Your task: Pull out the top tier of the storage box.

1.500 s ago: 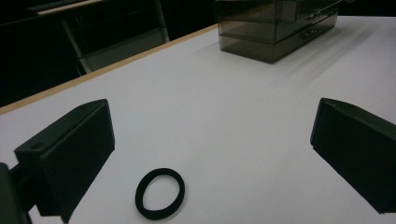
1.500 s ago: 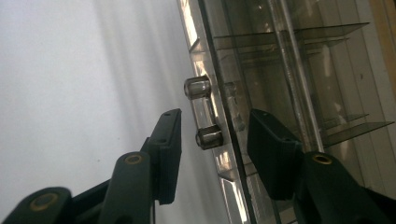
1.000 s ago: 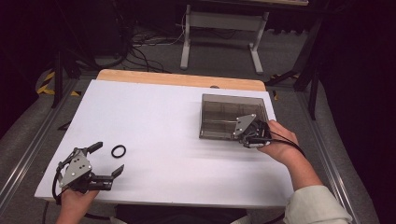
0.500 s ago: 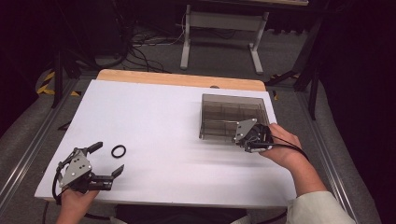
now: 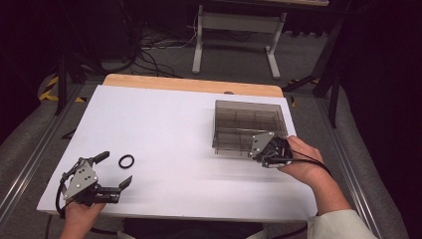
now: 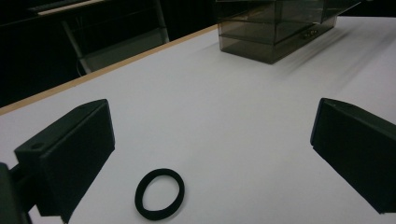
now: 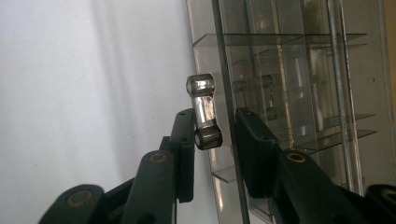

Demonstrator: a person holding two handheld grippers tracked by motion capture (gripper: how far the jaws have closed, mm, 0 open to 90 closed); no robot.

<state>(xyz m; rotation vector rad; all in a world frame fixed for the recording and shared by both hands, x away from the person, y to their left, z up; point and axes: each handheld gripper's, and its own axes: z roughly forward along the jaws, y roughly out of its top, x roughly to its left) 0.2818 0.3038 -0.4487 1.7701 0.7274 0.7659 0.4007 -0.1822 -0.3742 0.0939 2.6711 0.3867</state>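
Observation:
A small black rubber ring (image 5: 126, 161) (image 6: 159, 193) lies on the white table near the front left. My left gripper (image 5: 116, 168) (image 6: 212, 149) sits low just behind it, open wide, with the ring on the table between its jaws and untouched. A smoky clear compartment box (image 5: 249, 119) (image 7: 299, 93) stands at the right. My right gripper (image 5: 266, 149) (image 7: 215, 116) is at the box's near wall. It is shut on the clear bar handle (image 7: 203, 107), one pad against the handle and the other against the wall behind it.
The box (image 6: 275, 32) has several inner dividers. A wooden strip (image 5: 194, 84) runs along the table's far edge, with metal stand legs (image 5: 199, 50) and cables on the floor beyond. The white table top (image 5: 169, 129) stretches bare between the two grippers.
My right gripper has crept a little toward the near edge of the table at the box's front. The left gripper and the ring have stayed put.

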